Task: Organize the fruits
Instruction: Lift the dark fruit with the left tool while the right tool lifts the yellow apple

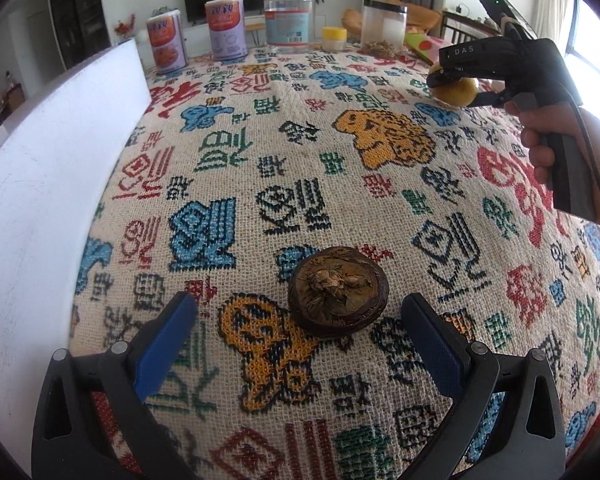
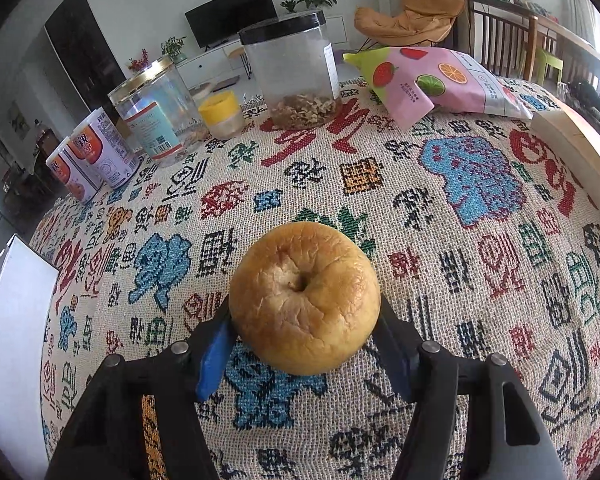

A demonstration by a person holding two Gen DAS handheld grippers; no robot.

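A dark brown shrivelled fruit lies on the patterned tablecloth just ahead of my left gripper, which is open with its blue pads on either side of the fruit and slightly short of it. My right gripper is shut on a wrinkled yellow fruit and holds it above the cloth. In the left wrist view the right gripper shows at the far right with the yellow fruit between its fingers.
A white box stands along the left edge of the table. At the back stand two printed cans, a gold-lidded clear jar, a small yellow-lidded jar, a black-lidded jar and a pink snack bag. A wooden board lies at the right.
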